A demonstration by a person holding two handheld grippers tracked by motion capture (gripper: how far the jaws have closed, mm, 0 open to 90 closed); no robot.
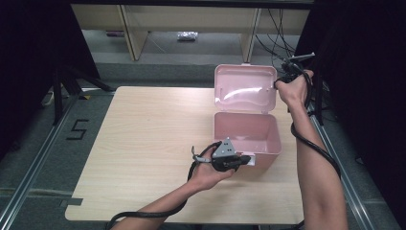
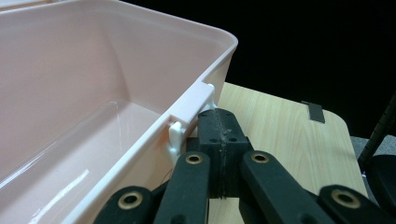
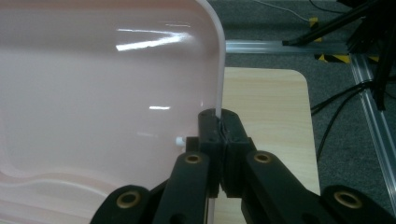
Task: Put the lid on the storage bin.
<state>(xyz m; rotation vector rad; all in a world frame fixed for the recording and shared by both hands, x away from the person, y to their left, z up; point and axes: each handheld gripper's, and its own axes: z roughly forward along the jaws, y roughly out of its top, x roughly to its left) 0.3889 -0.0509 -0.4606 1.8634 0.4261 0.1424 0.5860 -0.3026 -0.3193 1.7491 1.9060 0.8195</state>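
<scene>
High view: the pink plastic box [image 1: 246, 132] sits on the right half of the pale wooden table [image 1: 143, 143], its lid [image 1: 245, 88] swung up and standing nearly upright behind the open tub. Glossy, smooth-walled, with rounded corners, and light streaks glint off the lid's inner face.

The left gripper [image 1: 239, 161] comes in low at the box's near wall, forearm angled in from the bottom edge, hand wrapped around the body under the grey three-cornered plate. In the left gripper view its black jaws are pressed together, tips right up against the white latch tab [image 2: 189, 116] on the box's front rim; whether they pinch anything there I cannot tell.

The right gripper [image 1: 286, 74] is up high at the lid's right edge, arm stretched forward, wrist bent inward, cable looping down the forearm. In the right gripper view the jaws clamp narrow on the lid's thin rim [image 3: 218, 93], the edge running straight down between the pads.
</scene>
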